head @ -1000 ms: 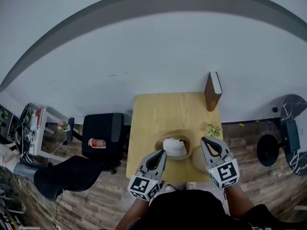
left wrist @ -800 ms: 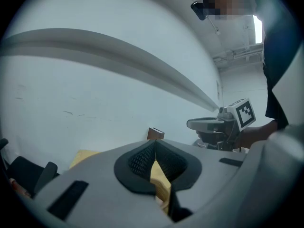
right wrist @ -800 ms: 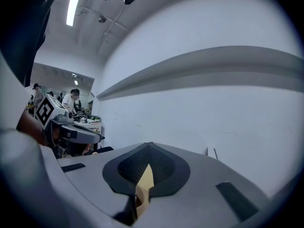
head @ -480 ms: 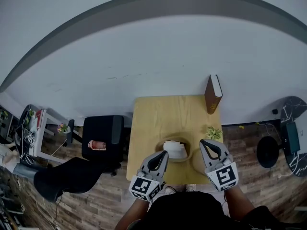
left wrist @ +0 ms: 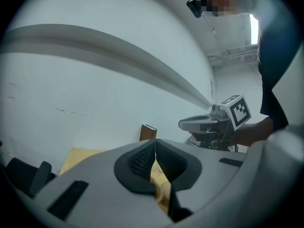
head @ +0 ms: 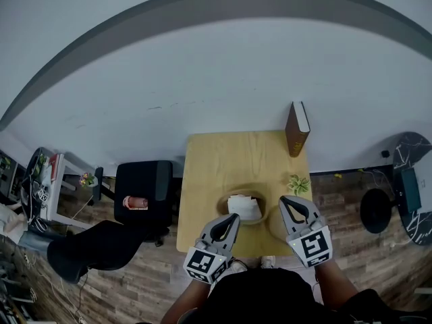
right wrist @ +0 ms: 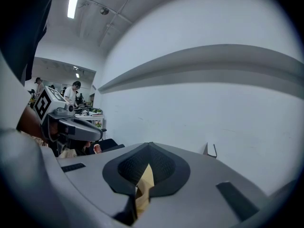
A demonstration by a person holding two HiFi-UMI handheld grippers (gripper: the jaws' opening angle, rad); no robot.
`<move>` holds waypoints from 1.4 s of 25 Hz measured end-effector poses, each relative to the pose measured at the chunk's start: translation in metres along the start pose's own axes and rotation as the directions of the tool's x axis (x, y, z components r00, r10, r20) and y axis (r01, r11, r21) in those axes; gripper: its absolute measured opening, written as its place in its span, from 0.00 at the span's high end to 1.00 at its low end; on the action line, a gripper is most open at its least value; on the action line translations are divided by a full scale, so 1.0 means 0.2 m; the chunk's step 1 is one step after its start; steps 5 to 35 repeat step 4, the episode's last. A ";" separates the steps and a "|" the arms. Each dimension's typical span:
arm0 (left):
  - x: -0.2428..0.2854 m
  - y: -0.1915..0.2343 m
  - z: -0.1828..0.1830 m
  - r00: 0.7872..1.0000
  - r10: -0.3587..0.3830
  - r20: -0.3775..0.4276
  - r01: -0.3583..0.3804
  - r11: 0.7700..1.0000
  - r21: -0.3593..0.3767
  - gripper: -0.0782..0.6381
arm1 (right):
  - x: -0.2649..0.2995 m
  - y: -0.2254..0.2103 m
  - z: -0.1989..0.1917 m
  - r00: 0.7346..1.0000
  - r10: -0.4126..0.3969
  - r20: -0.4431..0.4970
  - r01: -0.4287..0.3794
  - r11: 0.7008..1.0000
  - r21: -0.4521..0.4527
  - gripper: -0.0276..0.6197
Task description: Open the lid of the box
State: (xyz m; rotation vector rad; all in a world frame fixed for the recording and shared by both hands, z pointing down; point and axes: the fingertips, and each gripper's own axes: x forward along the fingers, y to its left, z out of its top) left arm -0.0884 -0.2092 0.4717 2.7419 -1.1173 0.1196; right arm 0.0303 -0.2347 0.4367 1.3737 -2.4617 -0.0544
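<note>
A round tan box [head: 233,196] stands open on the wooden table [head: 229,160], with something white [head: 244,207] inside it. Its round lid [head: 273,225] lies flat on the table just right of the box, partly hidden by my right gripper [head: 289,201]. That gripper hangs over the lid, shut and empty. My left gripper [head: 232,220] hovers at the box's near edge, also shut with nothing in it. In the left gripper view its pads [left wrist: 142,158] meet at the tip, and the right gripper [left wrist: 205,124] shows to the right.
A brown book [head: 297,128] stands upright at the table's far right corner against the white wall. A small green plant [head: 299,184] sits beyond the right gripper. A black chair [head: 142,187] holding a red object [head: 136,202] stands left of the table.
Both grippers have stayed shut near the table's front edge and drifted only slightly. The box and lid have not moved.
</note>
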 end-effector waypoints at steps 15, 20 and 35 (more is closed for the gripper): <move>-0.01 -0.01 0.00 1.000 0.002 0.007 -0.002 1.000 -0.003 0.86 | -0.02 0.00 -0.02 1.000 -0.005 -0.006 0.005 1.000 0.011 0.93; -0.01 -0.01 0.00 1.000 0.002 0.007 -0.002 1.000 -0.003 0.86 | -0.02 0.00 -0.02 1.000 -0.005 -0.006 0.005 1.000 0.011 0.93; -0.01 -0.01 0.00 1.000 0.002 0.007 -0.002 1.000 -0.003 0.86 | -0.02 0.00 -0.02 1.000 -0.005 -0.006 0.005 1.000 0.011 0.93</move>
